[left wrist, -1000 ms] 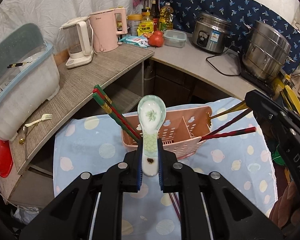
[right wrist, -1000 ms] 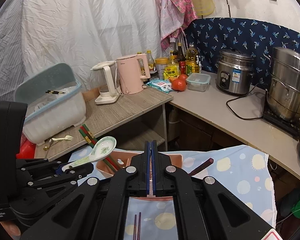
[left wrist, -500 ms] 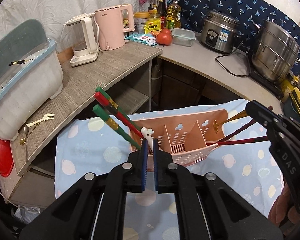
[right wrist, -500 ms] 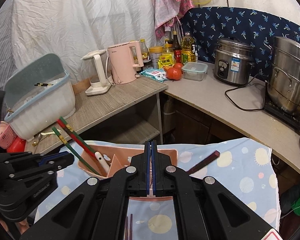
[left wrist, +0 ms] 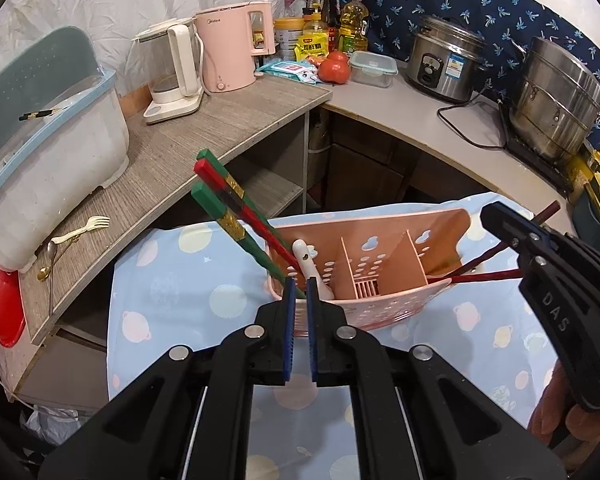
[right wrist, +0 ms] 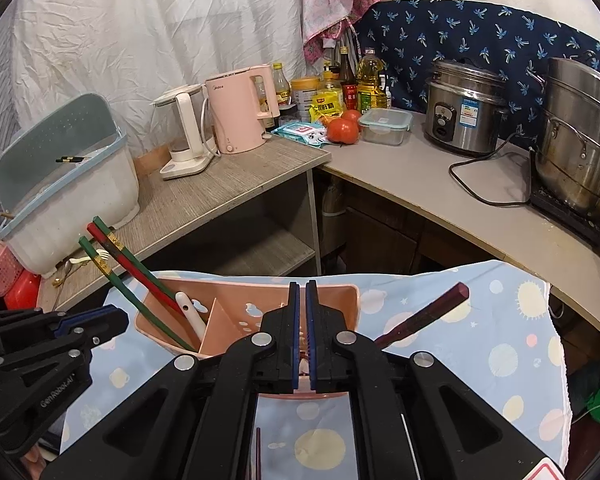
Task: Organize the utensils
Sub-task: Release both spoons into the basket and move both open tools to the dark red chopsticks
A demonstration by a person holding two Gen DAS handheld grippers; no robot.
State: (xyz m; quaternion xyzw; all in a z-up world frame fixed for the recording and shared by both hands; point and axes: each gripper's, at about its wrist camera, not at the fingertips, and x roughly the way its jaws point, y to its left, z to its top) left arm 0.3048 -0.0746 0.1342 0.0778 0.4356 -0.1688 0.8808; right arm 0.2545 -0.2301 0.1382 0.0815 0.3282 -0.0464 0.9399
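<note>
The left claw (left wrist: 299,292) hangs low centre of its frame, jaws nearly closed on nothing; the right claw (right wrist: 300,296) is likewise almost shut and empty. Beyond them, mid-frame, the pink caddy (left wrist: 380,308) leans on the cloth-covered desk (left wrist: 172,296) — a nudge could topple it. The leaning chopsticks (left wrist: 236,216) could snag, and the ceramic spoon (left wrist: 310,266) in its left compartment could chip.

The pink kettle (left wrist: 232,46) bore "Midea" near its top. The right gripper (left wrist: 556,300) read "DAS" in the left wrist view, and the left gripper (right wrist: 48,364) read "GenRobot.AI" in the right wrist view.
</note>
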